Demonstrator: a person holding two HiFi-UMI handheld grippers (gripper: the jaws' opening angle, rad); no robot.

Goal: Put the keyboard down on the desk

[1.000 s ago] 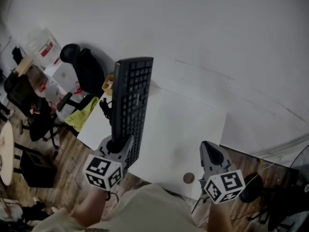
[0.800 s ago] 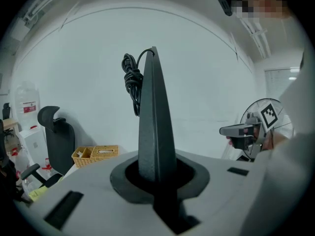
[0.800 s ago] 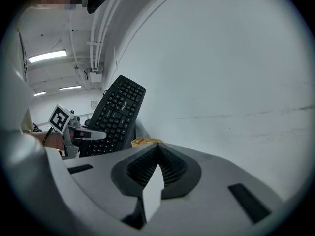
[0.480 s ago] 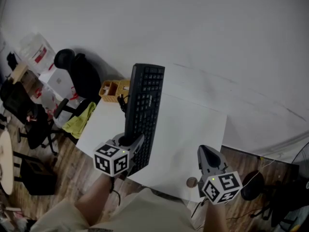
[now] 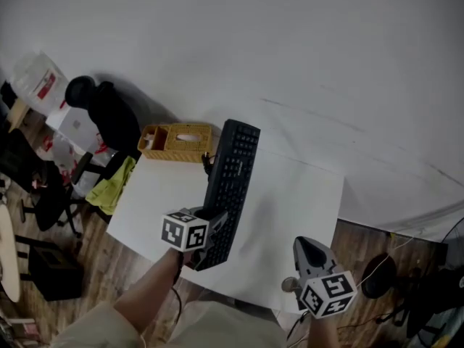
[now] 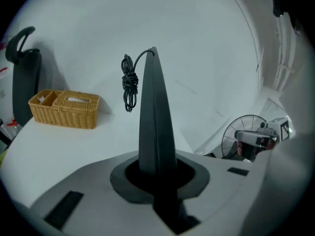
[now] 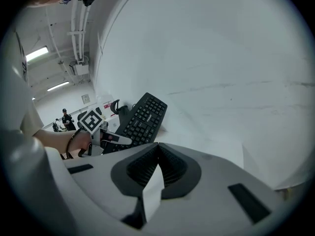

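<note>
A black keyboard (image 5: pixel 230 185) is held by its near end over the white desk (image 5: pixel 290 209), pointing away from me and tilted. My left gripper (image 5: pixel 208 227) is shut on that near end. In the left gripper view the keyboard (image 6: pixel 155 112) shows edge-on between the jaws, and its bundled black cable (image 6: pixel 129 85) hangs from the far end. My right gripper (image 5: pixel 310 249) is shut and empty at the desk's near right corner. From there I see the keyboard (image 7: pixel 142 118) and the left gripper (image 7: pixel 114 139). I cannot tell whether the keyboard touches the desk.
A wicker basket (image 5: pixel 177 142) stands at the desk's far left corner, just left of the keyboard's far end. A black office chair (image 5: pixel 101 111) and clutter lie left of the desk. A fan (image 6: pixel 242 137) stands on the floor at the right. A white wall is behind the desk.
The left gripper has carried the keyboard to the right and lower over the desk, tipping it flatter. The basket now shows fully. The right gripper has barely moved.
</note>
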